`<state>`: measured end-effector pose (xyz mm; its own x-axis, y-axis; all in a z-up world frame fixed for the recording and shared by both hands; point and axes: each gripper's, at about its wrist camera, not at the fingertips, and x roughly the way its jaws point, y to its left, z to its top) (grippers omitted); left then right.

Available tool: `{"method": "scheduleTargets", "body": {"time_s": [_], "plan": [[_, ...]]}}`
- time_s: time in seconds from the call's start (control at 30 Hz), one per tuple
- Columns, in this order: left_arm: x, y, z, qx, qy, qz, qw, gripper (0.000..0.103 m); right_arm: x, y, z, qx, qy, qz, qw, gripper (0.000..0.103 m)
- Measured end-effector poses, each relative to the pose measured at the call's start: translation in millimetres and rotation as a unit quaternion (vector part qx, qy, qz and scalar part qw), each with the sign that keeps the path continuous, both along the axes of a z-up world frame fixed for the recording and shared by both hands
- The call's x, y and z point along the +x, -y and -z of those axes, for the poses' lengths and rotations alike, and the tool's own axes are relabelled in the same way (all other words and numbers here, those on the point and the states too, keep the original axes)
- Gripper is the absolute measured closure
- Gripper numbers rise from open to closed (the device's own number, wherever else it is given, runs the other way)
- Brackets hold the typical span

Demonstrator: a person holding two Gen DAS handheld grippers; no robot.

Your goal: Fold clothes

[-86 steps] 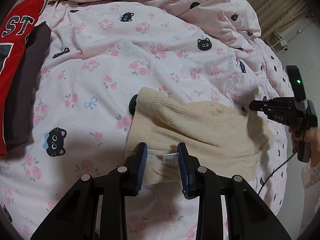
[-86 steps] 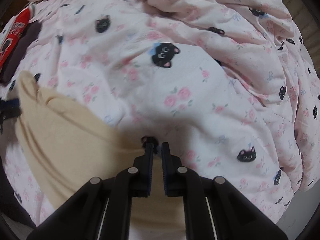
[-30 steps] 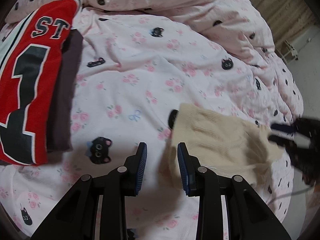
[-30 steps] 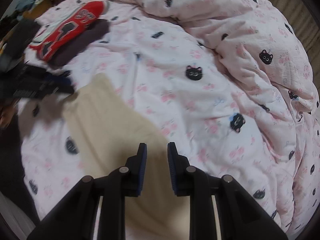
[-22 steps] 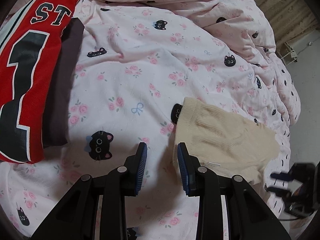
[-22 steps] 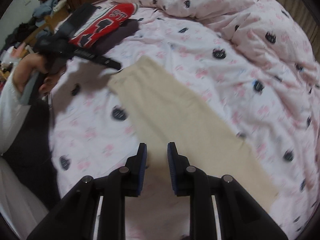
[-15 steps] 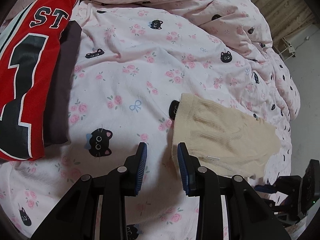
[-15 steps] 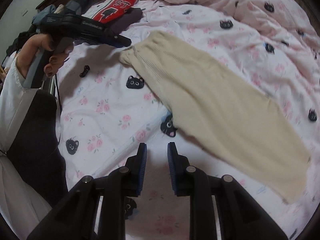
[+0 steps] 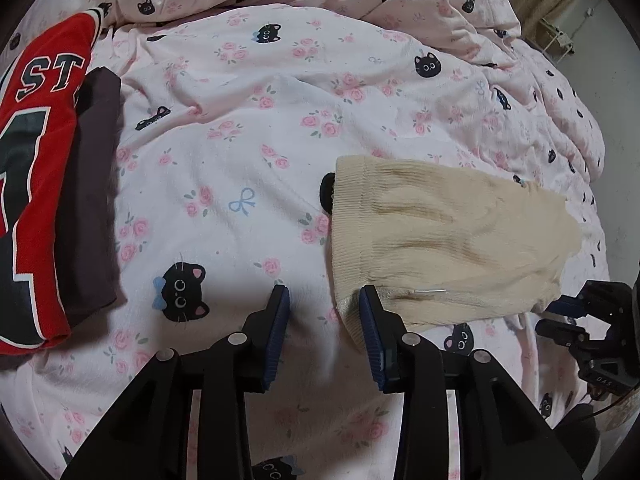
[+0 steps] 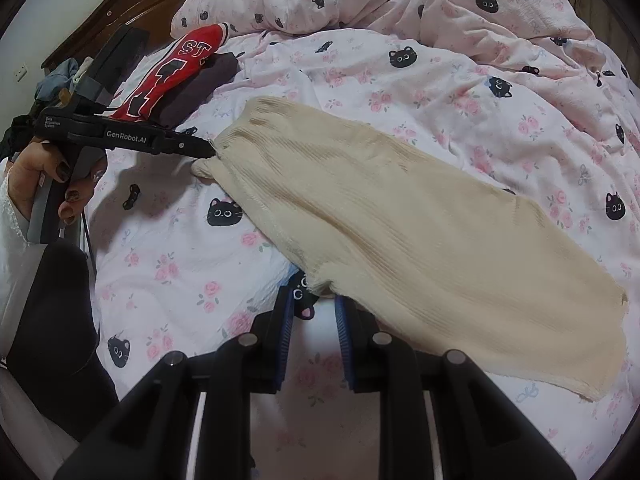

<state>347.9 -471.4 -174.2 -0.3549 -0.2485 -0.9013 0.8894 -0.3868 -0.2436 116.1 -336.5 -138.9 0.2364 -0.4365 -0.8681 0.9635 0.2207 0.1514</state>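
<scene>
From the left wrist view, the left gripper [image 9: 324, 300] hangs over the bed [image 9: 240, 152] with its jaws opening and nothing but bedcover between them; its right pad sits just beside the near corner of the cream ribbed knit garment [image 9: 448, 240], which lies flat on the pink cat-print cover. At the left edge a red jersey [image 9: 36, 168] rests on top of a dark folded garment [image 9: 94, 200], one of each, well apart from the cream piece. The right gripper [image 9: 560, 316] shows at the lower right, close to the garment's far corner. From the right wrist view, the right gripper [image 10: 312, 312] stands narrowly parted and empty, its tips just short of the garment's [image 10: 400, 232] near hem. The left gripper [image 10: 208, 150], held in a hand [image 10: 48, 184], points at the ribbed corner opposite. The knit looks light, soft and limp, likely to sag and stretch if lifted by one point, so a pinch on the two corners of one edge seems the better hold. Counted: one cream garment, two folded pieces, two grippers.
</scene>
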Motion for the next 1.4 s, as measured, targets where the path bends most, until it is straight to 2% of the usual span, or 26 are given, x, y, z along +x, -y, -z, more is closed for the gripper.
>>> {"method": "scheduleTargets", "body": {"time_s": [0.5, 0.57, 0.67, 0.83, 1.13, 1.3, 1.4], "plan": [[15.9, -1.2, -9.7, -0.020, -0.008, -0.018, 0.9996, 0.071, -7.8, 0.4, 6.8, 0.002, 0.016, 0.025, 1.000, 0.081], [17.2, -1.0, -9.2, -0.018, -0.008, -0.019, 0.9996, 0.071, -6.5, -0.4, 8.2, 0.004, 0.016, 0.024, 1.000, 0.082], [18.7, -0.9, -8.1, -0.016, -0.009, -0.021, 0.9996, 0.071, -5.7, -1.6, 8.7, 0.007, 0.014, 0.021, 1.000, 0.094], [23.9, -1.2, -9.0, -0.018, -0.009, -0.028, 0.9994, 0.071, -5.8, -4.0, 7.4, 0.011, 0.017, 0.016, 1.000, 0.102], [41.9, 2.9, -10.5, -0.025, -0.005, -0.048, 0.9985, 0.071, 0.1, -15.1, 9.9, 0.021, 0.010, -0.002, 1.000, 0.102], [33.3, -0.3, -10.2, -0.021, 0.001, -0.006, 0.9998, 0.071, -0.1, -22.2, 13.2, 0.025, 0.012, -0.003, 1.000, 0.102], [13.6, -6.5, -10.2, -0.028, 0.026, 0.038, 0.9985, 0.071, -5.0, -22.1, 12.6, 0.016, 0.012, 0.013, 1.000, 0.101]]}}
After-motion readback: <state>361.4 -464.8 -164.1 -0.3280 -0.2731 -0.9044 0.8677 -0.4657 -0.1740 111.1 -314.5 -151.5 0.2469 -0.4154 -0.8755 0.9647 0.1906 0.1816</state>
